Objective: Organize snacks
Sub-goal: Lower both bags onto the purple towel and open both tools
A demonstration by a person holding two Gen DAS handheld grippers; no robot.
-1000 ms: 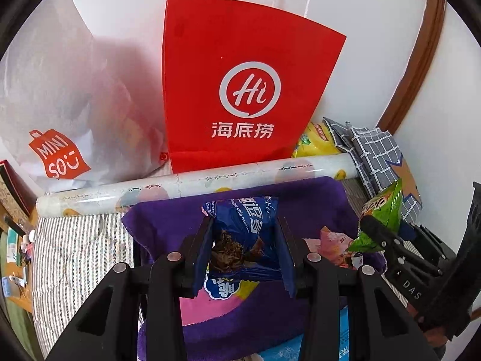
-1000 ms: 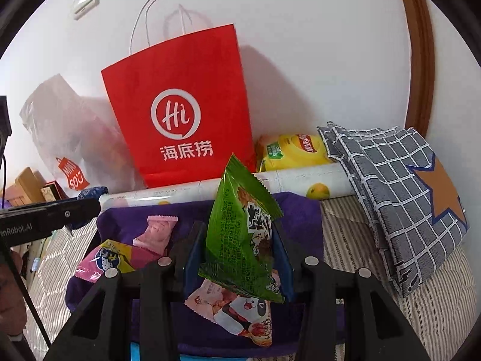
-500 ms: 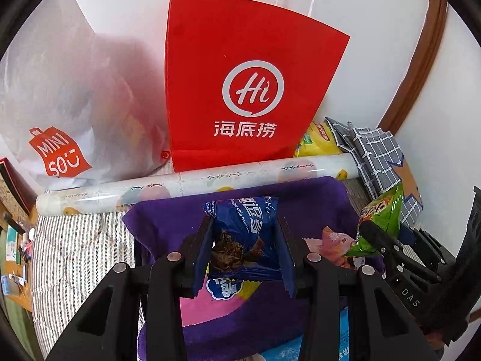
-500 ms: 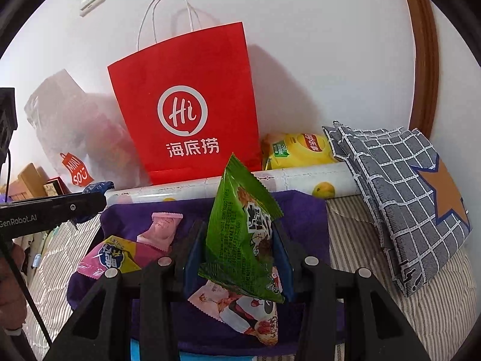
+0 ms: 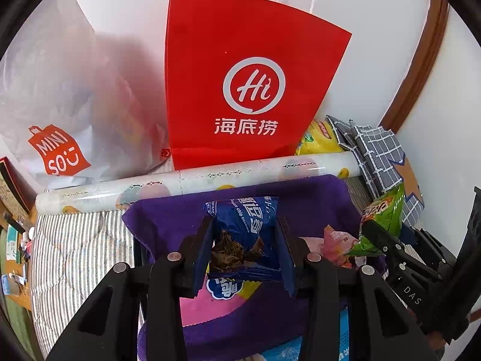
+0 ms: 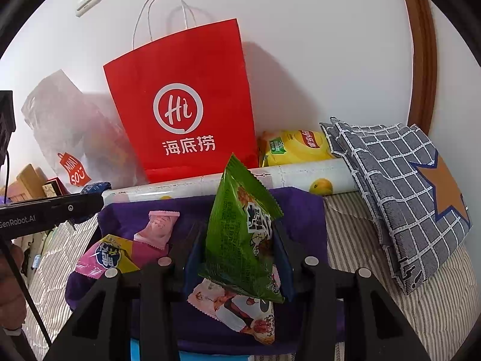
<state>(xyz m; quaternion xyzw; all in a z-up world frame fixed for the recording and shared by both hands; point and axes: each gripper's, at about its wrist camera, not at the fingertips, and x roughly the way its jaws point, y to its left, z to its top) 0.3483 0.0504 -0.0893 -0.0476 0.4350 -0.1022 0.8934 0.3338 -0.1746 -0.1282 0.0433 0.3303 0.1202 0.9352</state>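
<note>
My left gripper (image 5: 245, 240) is shut on a blue cookie packet (image 5: 243, 225), held above the purple cloth (image 5: 168, 213). My right gripper (image 6: 237, 249) is shut on a green snack packet (image 6: 240, 225), upright above the same purple cloth (image 6: 300, 207); the right gripper also shows at the right of the left wrist view (image 5: 375, 234). A red paper bag (image 5: 240, 90) stands against the wall behind the cloth, also seen in the right wrist view (image 6: 183, 114). Small pink packets (image 6: 156, 228) and a pink-yellow packet (image 6: 111, 255) lie on the cloth.
A rolled patterned sheet (image 6: 300, 177) lies between the cloth and the red bag. A white Miniso plastic bag (image 5: 60, 114) stands at the left. A yellow chip bag (image 6: 294, 147) and a folded grey checked cloth (image 6: 399, 186) lie at the right on the striped bedding (image 6: 360, 240).
Both grippers have risen a little with their packets held; the red bag sits lower in the right wrist view. The right gripper has dropped slightly in the left wrist view.
</note>
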